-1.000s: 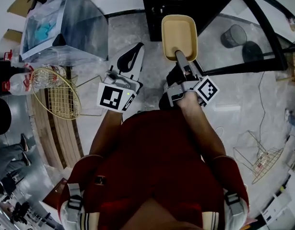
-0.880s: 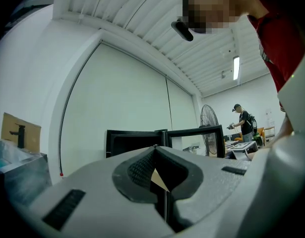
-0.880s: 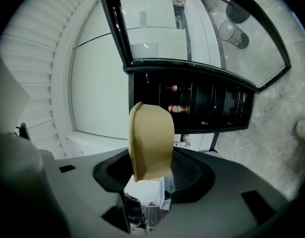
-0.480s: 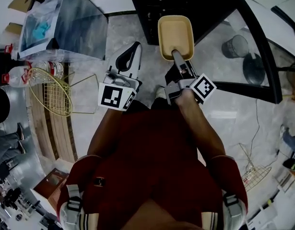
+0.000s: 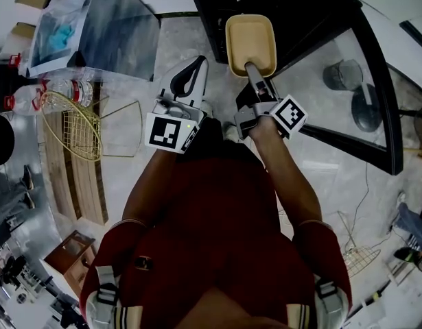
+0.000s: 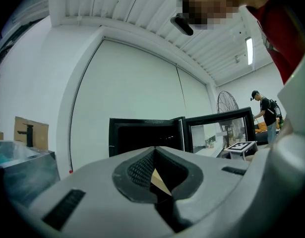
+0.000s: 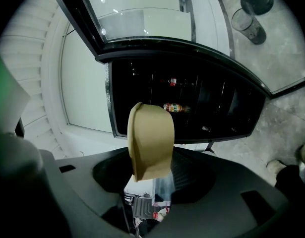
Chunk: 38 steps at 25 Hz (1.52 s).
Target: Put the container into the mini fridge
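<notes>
A tan, tub-shaped container (image 5: 250,36) is held out in front of me, with my right gripper (image 5: 254,72) shut on its near rim. In the right gripper view the container (image 7: 150,140) stands between the jaws, just before the dark opening of the black mini fridge (image 7: 212,108). A bottle (image 7: 175,107) lies on a shelf inside. The fridge (image 5: 214,9) stands open, and its glass door (image 5: 334,53) is swung out to the right. My left gripper (image 5: 186,81) hangs beside the right one, shut and holding nothing. The left gripper view also shows the fridge (image 6: 142,135) ahead.
A gold wire basket (image 5: 73,125) and clear bottles (image 5: 60,88) lie on the left by a wooden slatted bench (image 5: 66,177). A glassy box (image 5: 94,26) stands at the far left. Two grey bins (image 5: 341,74) show behind the door glass. A person (image 6: 265,110) stands far off.
The container and my right gripper have moved forward, up to the fridge's opening. The whole scene has shifted as I stepped closer. The left gripper has stayed alongside, still shut.
</notes>
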Each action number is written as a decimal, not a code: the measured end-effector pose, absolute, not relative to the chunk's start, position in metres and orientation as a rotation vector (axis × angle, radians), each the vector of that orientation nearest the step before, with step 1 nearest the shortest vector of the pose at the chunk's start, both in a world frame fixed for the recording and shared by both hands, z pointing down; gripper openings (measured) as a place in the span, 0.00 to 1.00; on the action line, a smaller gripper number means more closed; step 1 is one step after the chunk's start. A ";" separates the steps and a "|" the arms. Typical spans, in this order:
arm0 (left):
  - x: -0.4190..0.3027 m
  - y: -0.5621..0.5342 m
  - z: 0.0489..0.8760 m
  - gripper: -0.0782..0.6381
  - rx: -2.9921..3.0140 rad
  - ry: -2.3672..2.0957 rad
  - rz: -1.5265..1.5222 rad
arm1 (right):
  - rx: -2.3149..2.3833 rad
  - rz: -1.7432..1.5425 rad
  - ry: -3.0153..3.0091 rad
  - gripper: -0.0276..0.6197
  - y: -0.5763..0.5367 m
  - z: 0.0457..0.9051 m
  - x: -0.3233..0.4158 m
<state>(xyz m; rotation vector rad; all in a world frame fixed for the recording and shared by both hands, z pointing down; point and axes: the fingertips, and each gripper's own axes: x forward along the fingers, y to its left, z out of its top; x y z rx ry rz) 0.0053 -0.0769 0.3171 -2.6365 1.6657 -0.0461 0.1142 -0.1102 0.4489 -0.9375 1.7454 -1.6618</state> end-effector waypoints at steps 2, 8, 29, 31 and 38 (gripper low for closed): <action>0.003 -0.083 0.321 0.12 -2.640 1.659 -0.049 | -0.925 -1.669 1.746 0.36 -0.118 0.453 0.108; -0.007 -0.108 0.335 0.12 -2.658 1.653 -0.047 | -0.934 -1.683 1.739 0.36 -0.146 0.467 0.090; -0.032 -0.198 0.387 0.12 -2.764 1.467 -0.037 | -1.039 -1.662 1.696 0.36 -0.259 0.536 0.043; -0.033 -0.203 0.391 0.12 -2.778 1.447 -0.042 | -1.052 -1.663 1.692 0.36 -0.266 0.540 0.042; -0.039 -0.216 0.403 0.12 -2.809 1.402 -0.044 | -1.086 -1.669 1.645 0.36 -0.288 0.563 0.042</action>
